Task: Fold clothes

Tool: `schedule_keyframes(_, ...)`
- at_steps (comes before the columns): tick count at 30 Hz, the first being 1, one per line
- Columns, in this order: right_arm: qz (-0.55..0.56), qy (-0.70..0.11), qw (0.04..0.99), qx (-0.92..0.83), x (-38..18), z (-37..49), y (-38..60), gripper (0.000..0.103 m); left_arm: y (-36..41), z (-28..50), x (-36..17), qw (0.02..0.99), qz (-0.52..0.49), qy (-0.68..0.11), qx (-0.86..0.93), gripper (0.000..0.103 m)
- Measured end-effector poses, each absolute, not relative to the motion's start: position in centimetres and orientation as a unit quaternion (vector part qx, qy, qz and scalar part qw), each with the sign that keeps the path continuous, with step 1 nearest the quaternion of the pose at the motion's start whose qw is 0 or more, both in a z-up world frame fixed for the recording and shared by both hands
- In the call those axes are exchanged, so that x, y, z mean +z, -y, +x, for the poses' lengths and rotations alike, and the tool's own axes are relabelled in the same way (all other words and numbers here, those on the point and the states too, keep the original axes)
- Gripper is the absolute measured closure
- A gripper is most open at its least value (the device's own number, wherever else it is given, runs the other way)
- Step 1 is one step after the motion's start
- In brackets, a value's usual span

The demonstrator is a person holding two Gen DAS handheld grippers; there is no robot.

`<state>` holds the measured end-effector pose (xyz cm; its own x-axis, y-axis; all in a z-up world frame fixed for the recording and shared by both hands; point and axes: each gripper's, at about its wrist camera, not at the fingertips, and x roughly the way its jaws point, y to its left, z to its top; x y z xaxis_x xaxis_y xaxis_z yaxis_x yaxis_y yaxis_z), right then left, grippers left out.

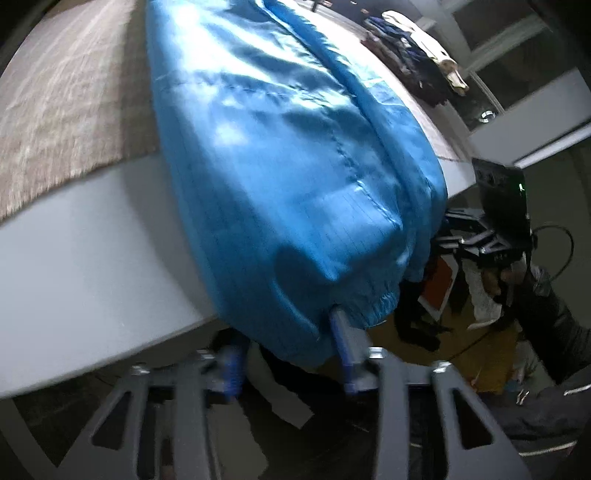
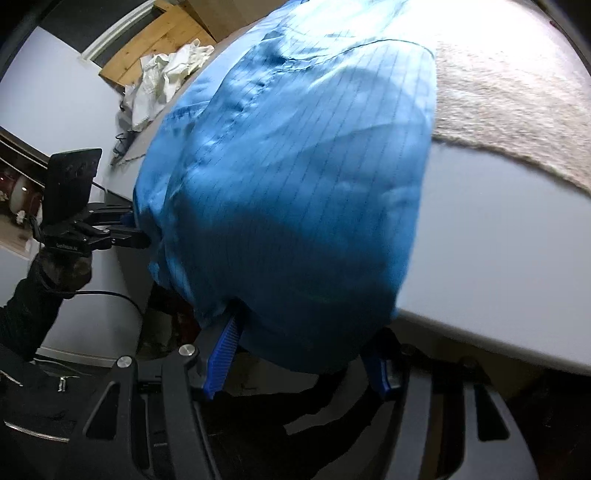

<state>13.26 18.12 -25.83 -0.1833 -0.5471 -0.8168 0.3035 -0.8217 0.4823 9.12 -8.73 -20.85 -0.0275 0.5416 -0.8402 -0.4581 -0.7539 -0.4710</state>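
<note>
Blue garment [image 1: 280, 177] hangs over the table [image 1: 85, 266] edge. Both my grippers, left [image 1: 288, 354] and right [image 2: 303, 350], have its hem between their fingers; can't tell if they're pinching.

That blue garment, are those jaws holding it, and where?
The blue garment hangs over the table edge; both sets of jaws straddle its hem. A firm pinch cannot be told.

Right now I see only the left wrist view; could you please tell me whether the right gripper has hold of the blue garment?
Observer: Not yet. The right gripper has its jaws apart, and the hem of the garment hangs loose between them.
Operator: Thank you. Is anything lying beyond the garment on that side?
Observer: Yes, a crumpled white cloth lies past it, beside a wooden crate.
</note>
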Motion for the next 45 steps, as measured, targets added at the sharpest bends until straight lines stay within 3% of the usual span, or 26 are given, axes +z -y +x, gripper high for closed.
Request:
schedule_keyframes(1, 0.578, 0.109, 0.283, -0.758, -25.8, 13.2, -18.1, 0.072, 8.8, 9.0, -20.8, 0.354, -0.605, 0.034, 0.713, 0.087)
schedule_keyframes(4, 0.590, 0.115, 0.296, -0.743, -25.3, 13.1, -18.2, 0.090, 9.3, 8.8, -20.3, 0.368, -0.604, 0.046, 0.706, 0.094)
schedule_keyframes(5, 0.592, 0.114, 0.300, -0.739, -25.0, 13.0, -18.1, 0.091, 9.5, 8.7, -19.9, 0.372, -0.602, 0.053, 0.704, 0.095)
schedule_keyframes(20, 0.501, 0.245, 0.364, -0.746, -12.5, 12.7, -19.4, 0.096, 11.8, 6.0, -8.9, 0.431, -0.538, 0.161, 0.706, 0.099)
schedule_keyframes(30, 0.478, 0.324, 0.399, -0.713, -9.1, 0.8, -23.2, 0.096, 10.8, -7.5, -4.8, 0.406, -0.508, 0.212, 0.729, 0.100)
schedule_keyframes(32, 0.494, 0.327, 0.392, -0.704, -9.8, -2.9, -24.1, 0.096, 10.3, -11.8, -6.1, 0.369, -0.519, 0.226, 0.737, 0.094)
schedule_keyframes(35, 0.573, 0.296, 0.312, -0.698, -13.3, -10.7, -25.7, 0.088, 9.3, -18.7, -10.1, 0.224, -0.570, 0.121, 0.781, 0.087)
schedule_keyframes(37, 0.612, 0.291, 0.261, -0.688, -15.2, -14.1, -27.1, 0.087, 10.1, -21.0, -12.1, 0.190, -0.602, 0.129, 0.765, 0.087)
schedule_keyframes(39, 0.608, 0.289, 0.279, -0.685, -14.7, -14.8, -27.9, 0.085, 11.7, -20.7, -11.5, 0.202, -0.588, 0.163, 0.766, 0.085)
schedule_keyframes(41, 0.605, 0.279, 0.287, -0.689, -13.8, -14.6, -28.5, 0.066, 12.3, -19.1, -9.9, 0.210, -0.571, 0.150, 0.780, 0.067)
schedule_keyframes(42, 0.603, 0.273, 0.290, -0.691, -13.4, -14.5, -28.7, 0.057, 12.2, -18.2, -9.4, 0.217, -0.566, 0.141, 0.783, 0.065)
schedule_keyframes(45, 0.597, 0.271, 0.303, -0.691, -13.2, -14.7, -29.1, 0.051, 10.9, -16.4, -8.9, 0.238, -0.556, 0.097, 0.790, 0.057)
